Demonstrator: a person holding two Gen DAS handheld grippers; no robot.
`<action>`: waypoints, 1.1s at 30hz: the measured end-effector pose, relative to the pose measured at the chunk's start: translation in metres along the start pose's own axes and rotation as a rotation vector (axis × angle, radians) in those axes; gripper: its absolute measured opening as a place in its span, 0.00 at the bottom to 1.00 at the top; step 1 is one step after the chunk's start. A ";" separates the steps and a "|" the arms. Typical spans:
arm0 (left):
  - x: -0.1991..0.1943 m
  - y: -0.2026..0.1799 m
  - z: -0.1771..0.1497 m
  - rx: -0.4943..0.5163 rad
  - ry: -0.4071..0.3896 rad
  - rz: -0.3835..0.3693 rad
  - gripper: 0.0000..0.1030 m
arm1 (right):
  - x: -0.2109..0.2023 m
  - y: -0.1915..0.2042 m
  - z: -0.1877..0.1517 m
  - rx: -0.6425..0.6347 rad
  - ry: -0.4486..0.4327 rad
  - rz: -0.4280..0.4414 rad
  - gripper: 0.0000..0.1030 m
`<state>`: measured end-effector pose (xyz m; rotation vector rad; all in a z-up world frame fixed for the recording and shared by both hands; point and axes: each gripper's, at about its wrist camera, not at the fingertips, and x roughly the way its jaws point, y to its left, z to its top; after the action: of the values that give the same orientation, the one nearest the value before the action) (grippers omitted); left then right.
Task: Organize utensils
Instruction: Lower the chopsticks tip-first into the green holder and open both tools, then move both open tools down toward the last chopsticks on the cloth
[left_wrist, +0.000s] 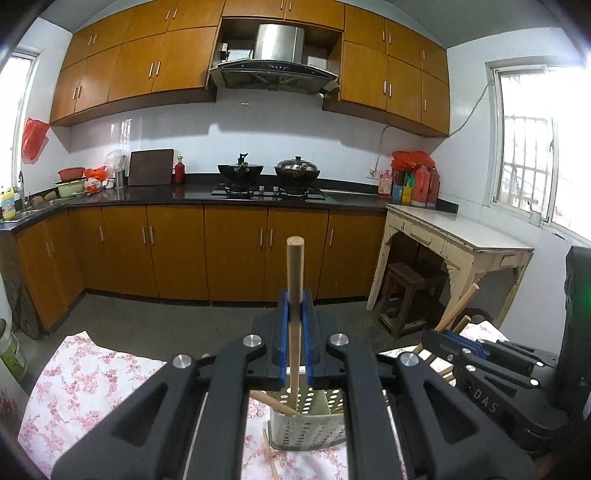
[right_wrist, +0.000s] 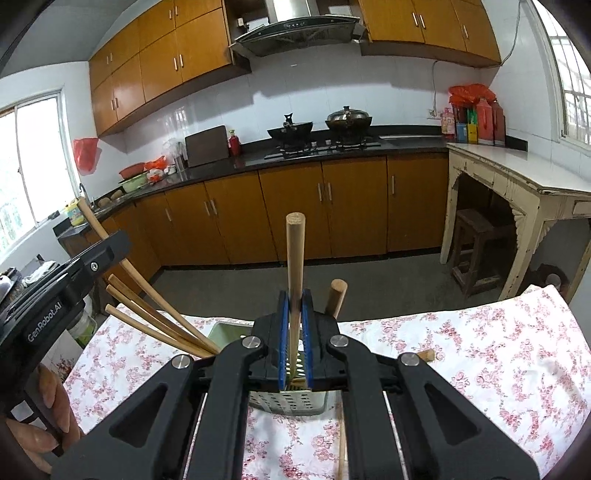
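My left gripper (left_wrist: 295, 308) is shut on an upright wooden stick (left_wrist: 295, 266) whose lower end stands in a perforated metal holder (left_wrist: 308, 424) on the floral tablecloth. My right gripper (right_wrist: 295, 308) is shut on another upright wooden stick (right_wrist: 295, 254) above the same holder (right_wrist: 291, 404). Several more wooden sticks (right_wrist: 155, 314) lean out of the holder to the left. The right gripper also shows in the left wrist view (left_wrist: 458, 341), and the left gripper's body shows in the right wrist view (right_wrist: 66, 280). A loose stick (left_wrist: 271, 458) lies on the cloth by the holder.
The table carries a white cloth with pink flowers (right_wrist: 480, 362). Another stick end (right_wrist: 336, 295) stands behind the right gripper, and one lies on the cloth (right_wrist: 341, 443). Beyond are the kitchen floor, brown cabinets (left_wrist: 229, 254), a stove with pots, and a cream side table (left_wrist: 461, 240) with a stool.
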<state>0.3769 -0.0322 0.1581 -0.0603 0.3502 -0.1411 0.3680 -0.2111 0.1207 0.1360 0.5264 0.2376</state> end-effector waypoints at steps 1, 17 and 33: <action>-0.002 0.000 0.001 0.003 -0.001 0.003 0.16 | -0.001 0.000 0.000 -0.001 -0.002 -0.001 0.08; -0.069 0.022 -0.003 -0.004 -0.046 0.094 0.35 | -0.058 0.006 -0.001 0.003 -0.091 -0.020 0.08; -0.105 0.064 -0.102 -0.032 0.103 0.178 0.47 | -0.067 -0.062 -0.104 0.124 0.046 -0.146 0.27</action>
<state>0.2520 0.0431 0.0922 -0.0539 0.4583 0.0374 0.2710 -0.2811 0.0522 0.2121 0.5943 0.0662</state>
